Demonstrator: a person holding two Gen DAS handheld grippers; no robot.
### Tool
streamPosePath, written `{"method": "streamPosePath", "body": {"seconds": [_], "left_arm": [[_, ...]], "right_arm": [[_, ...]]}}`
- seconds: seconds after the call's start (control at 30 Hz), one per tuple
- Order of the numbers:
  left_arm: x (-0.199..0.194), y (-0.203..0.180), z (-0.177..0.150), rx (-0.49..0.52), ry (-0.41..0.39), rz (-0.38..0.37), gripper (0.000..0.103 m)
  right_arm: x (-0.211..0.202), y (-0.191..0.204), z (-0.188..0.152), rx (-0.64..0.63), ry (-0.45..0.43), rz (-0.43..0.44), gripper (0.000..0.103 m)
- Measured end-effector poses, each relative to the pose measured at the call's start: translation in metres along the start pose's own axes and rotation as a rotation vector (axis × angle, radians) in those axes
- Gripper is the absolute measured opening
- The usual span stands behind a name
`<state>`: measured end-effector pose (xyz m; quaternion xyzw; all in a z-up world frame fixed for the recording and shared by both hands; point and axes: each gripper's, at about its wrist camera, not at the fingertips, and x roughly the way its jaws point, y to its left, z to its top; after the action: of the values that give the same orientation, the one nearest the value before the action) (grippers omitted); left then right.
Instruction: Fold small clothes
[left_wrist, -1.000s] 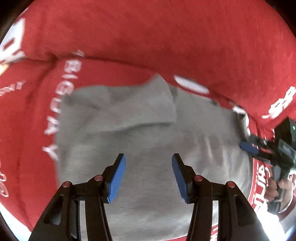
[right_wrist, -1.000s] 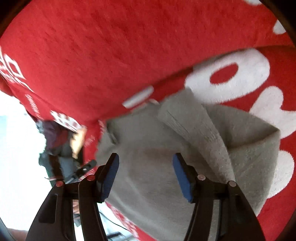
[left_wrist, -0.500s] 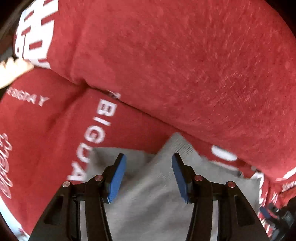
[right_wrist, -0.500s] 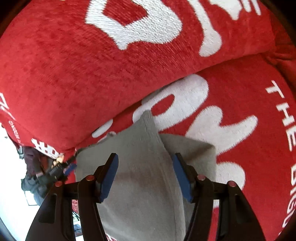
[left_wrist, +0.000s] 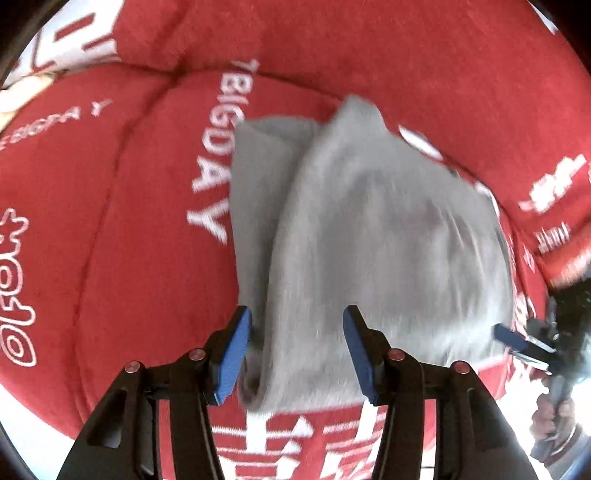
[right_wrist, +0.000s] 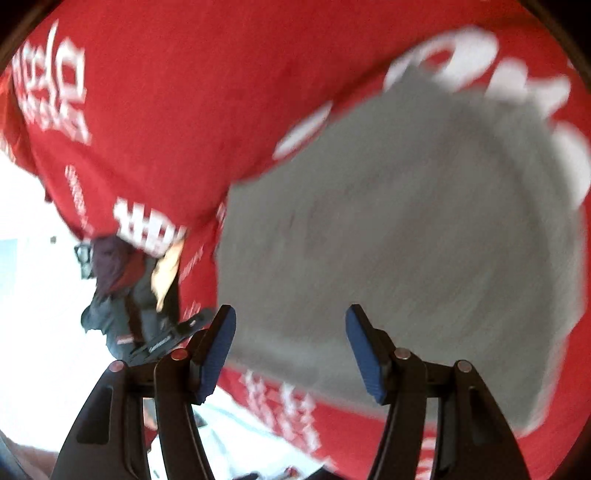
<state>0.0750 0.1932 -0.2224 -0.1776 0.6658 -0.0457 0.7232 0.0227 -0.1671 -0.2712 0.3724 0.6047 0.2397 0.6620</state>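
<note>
A folded grey garment (left_wrist: 373, 236) lies on a red cushion with white lettering (left_wrist: 122, 229). A folded layer overlaps its left side. My left gripper (left_wrist: 297, 350) is open and empty, its blue pads just over the garment's near edge. My right gripper (right_wrist: 290, 350) is open and empty above the garment's near left edge; the garment (right_wrist: 406, 229) is blurred in the right wrist view. The right gripper also shows at the right edge of the left wrist view (left_wrist: 517, 341).
A red back cushion (left_wrist: 369, 55) rises behind the garment and shows in the right wrist view (right_wrist: 166, 92). The seat's front edge with white print (right_wrist: 288, 402) lies below the garment. A dark bundle (right_wrist: 122, 280) and bright floor lie to the left.
Both cameras have swung back down toward the garment. It now fills more of each view, and both views are blurred by motion. Both grippers stay open.
</note>
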Motion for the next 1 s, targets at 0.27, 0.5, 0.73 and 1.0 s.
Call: {"method": "streamPosePath", "body": {"seconds": [0.27,0.5,0.73,1.0], "left_arm": [[0.011,-0.002,-0.018,0.151,0.085,-0.138,0.053],[0.021,0.004,-0.015,0.166,0.121,-0.280,0.006],[-0.012,0.018,-0.044,0.180,0.065,-0.323,0.006],[0.018,0.044,-0.066,0.077,0.089,-0.253,0.006]], "right_arm": [[0.083,-0.008,-0.079,0.211,0.011,0.029,0.066],[0.092,-0.037,-0.086,0.395,-0.119,0.123,0.066],[0.064,-0.014,-0.075,0.267,-0.144,0.101,0.008],[0.075,-0.045,-0.098,0.276,-0.043,-0.066,0.007]]}}
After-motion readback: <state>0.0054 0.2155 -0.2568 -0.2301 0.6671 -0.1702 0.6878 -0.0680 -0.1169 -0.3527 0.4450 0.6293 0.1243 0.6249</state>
